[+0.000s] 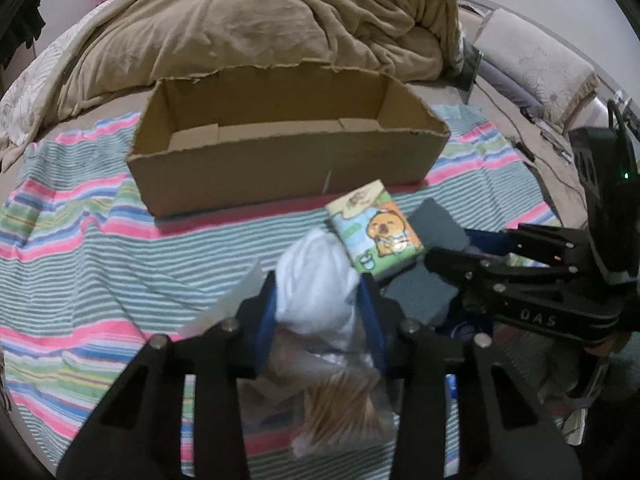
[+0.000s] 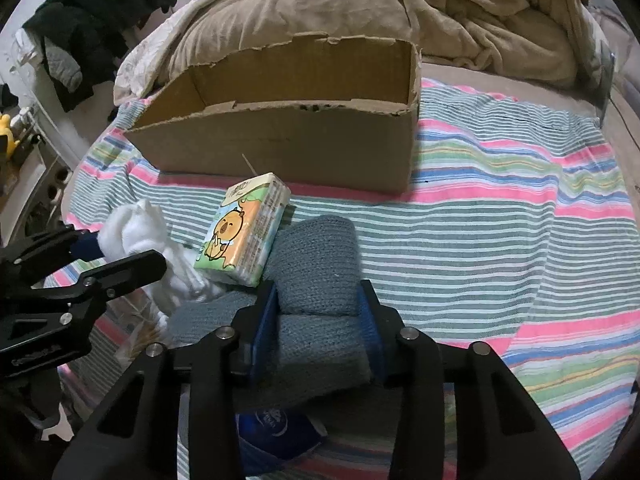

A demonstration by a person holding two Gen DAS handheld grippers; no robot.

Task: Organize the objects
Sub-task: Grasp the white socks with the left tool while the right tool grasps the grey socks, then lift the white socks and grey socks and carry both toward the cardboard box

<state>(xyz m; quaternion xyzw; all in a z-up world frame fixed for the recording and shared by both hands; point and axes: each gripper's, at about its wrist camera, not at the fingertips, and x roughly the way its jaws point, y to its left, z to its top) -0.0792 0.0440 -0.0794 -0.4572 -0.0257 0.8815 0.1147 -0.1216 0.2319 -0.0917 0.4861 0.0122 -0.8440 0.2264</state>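
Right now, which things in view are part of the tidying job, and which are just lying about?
Part of the job:
- cardboard box, open on the bed
- white cloth bundle, between the left gripper fingers
- grey knitted cloth, between the right gripper fingers
- cartoon tissue pack

Lying about:
- tan blanket
- striped sheet
- dark clothes pile

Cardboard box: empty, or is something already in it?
Empty as far as visible: the cardboard box shows bare walls and floor in the left wrist view; its near wall hides the front strip of floor.
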